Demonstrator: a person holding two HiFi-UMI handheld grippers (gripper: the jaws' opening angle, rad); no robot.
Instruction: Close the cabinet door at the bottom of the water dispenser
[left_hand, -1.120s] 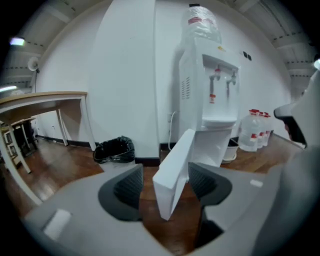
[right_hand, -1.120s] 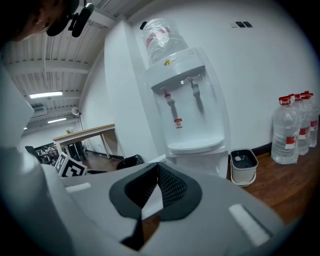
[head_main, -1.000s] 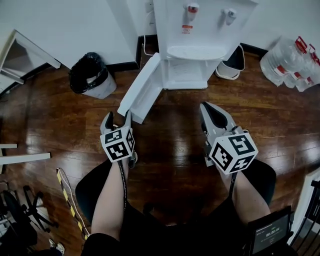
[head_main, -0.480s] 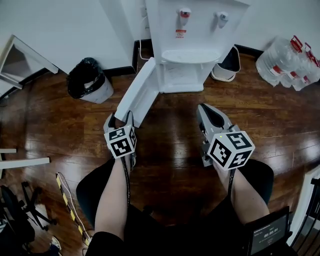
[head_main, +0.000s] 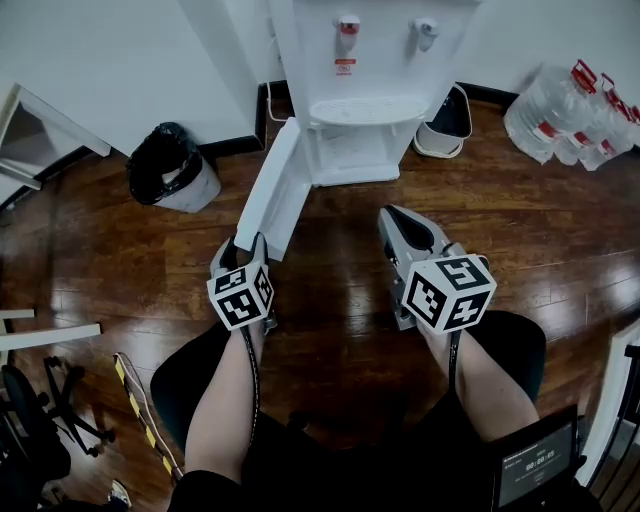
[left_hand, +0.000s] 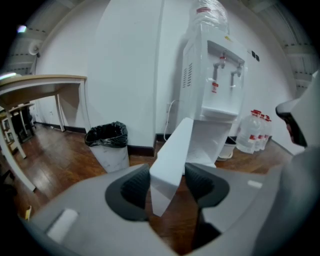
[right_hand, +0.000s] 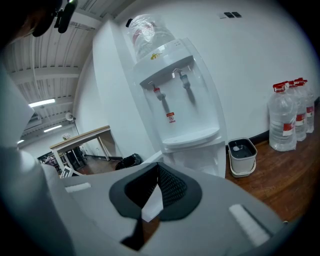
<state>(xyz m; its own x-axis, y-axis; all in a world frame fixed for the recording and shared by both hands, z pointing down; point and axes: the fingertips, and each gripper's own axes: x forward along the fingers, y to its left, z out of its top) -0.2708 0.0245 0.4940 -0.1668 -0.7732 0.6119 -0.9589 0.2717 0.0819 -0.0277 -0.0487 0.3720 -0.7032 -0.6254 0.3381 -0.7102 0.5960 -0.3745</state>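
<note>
The white water dispenser (head_main: 350, 90) stands against the far wall. Its bottom cabinet door (head_main: 275, 195) hangs open, swung out toward me on the left. My left gripper (head_main: 240, 248) is at the door's free end. In the left gripper view the door's edge (left_hand: 172, 150) lies between the dark pads (left_hand: 131, 190) while the jaws are closing, and I see no firm press on it. My right gripper (head_main: 392, 215) hovers shut over the floor in front of the dispenser (right_hand: 185, 100), holding nothing, its pads (right_hand: 167, 186) together.
A black-lined waste bin (head_main: 172, 165) sits left of the door. A small white bucket (head_main: 447, 122) stands right of the dispenser, and several water bottles (head_main: 560, 115) are at the far right. A desk (left_hand: 45, 82) is on the left. The floor is dark wood.
My left gripper has moved forward to the door's free end, and its jaws now straddle the edge. The right gripper has stayed put and shut.
</note>
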